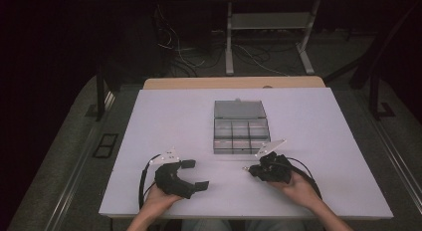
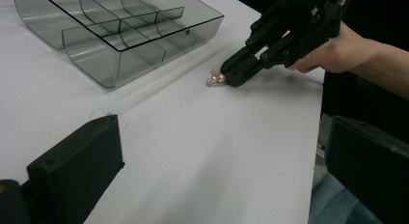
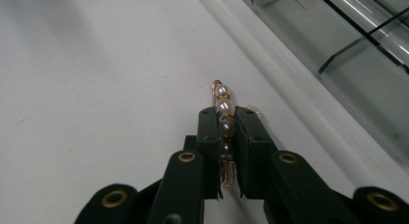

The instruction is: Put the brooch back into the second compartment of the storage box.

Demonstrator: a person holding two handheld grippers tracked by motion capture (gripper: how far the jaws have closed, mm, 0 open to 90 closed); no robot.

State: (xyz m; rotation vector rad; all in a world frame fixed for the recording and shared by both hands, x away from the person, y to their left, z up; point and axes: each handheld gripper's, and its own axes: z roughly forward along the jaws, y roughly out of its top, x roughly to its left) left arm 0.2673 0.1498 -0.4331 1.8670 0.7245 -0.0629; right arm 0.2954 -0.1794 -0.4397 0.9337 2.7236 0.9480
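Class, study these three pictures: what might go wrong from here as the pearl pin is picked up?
1. The right claw pinches the slim pearl pin on its rounded beads, so it may slip or twist free on lifting.
2. A tiny clear piece lies beside the pin and might be knocked away.
3. The compartment box stands close; a careless lift may bump its wall.
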